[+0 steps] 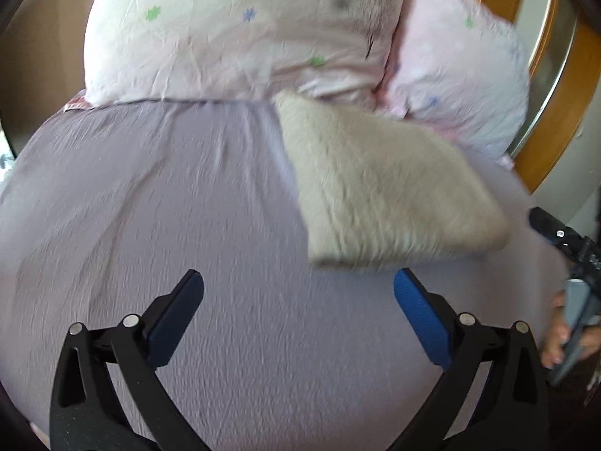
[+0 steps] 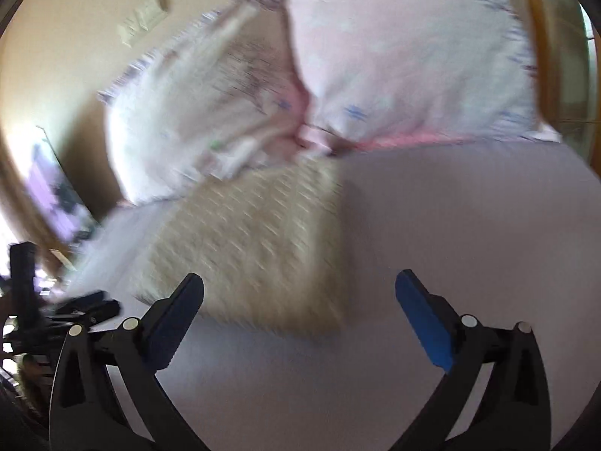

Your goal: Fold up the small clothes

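Observation:
A folded beige knitted garment (image 1: 387, 188) lies on the lilac bed sheet (image 1: 188, 206), its far end against the pillows. My left gripper (image 1: 298, 289) is open and empty, just in front of the garment's near edge. In the right wrist view the same garment (image 2: 259, 236) lies ahead and slightly left, blurred by motion. My right gripper (image 2: 298, 289) is open and empty above the sheet (image 2: 450, 225), its left finger near the garment's near edge. The right gripper also shows at the right edge of the left wrist view (image 1: 574, 263), held in a hand.
Two pale pink pillows (image 1: 244, 30) (image 1: 462, 75) with small flower prints lie at the head of the bed. A wooden frame (image 1: 556, 112) stands at the right. The left gripper's body (image 2: 45, 308) shows at the left of the right wrist view. A wall switch (image 2: 144, 22) is on the far wall.

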Available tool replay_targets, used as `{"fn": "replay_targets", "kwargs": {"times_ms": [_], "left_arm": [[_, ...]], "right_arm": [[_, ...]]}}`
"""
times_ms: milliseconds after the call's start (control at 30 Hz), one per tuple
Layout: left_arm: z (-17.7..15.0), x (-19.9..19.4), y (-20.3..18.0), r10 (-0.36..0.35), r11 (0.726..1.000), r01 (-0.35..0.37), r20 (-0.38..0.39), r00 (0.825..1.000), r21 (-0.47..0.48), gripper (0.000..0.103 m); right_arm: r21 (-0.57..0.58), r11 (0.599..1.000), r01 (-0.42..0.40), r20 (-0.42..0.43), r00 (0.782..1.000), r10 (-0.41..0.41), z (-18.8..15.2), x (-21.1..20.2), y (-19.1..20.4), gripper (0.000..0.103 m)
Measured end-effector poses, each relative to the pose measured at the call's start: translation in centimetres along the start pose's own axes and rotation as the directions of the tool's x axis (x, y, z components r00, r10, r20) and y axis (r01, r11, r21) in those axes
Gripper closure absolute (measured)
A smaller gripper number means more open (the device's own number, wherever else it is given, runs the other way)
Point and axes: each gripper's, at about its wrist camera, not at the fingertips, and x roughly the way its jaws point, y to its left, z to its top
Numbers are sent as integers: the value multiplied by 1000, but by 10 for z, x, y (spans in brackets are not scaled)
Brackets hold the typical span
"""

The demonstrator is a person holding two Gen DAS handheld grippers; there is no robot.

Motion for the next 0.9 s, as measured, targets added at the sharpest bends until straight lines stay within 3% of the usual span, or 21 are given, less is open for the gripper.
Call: {"fn": "replay_targets", "kwargs": {"times_ms": [67,167,267,567,900], "left_arm": [[-2,9,-4,32,999,-32,-23,999,22,2],[-1,23,-7,84,996,-82,-48,995,38,2],[-1,34,-10,148,988,-143,-72,986,65,2],[-5,43,-17,162,984,-155,-79,984,91,2],[-7,41,-18,155,984,-149,-58,986,97,2]], "right_arm": [[2,998,59,-50,997,-59,-10,4,-1,1],[14,999,32,-144,989,-30,-27,17,0,1],[-17,997,70,-195,978,-72,-31,35,13,1],[-135,982,129,-204,967,-155,-46,44,42,1],[-186,967,174,-206,955,-212,-49,48,49,1]]}}
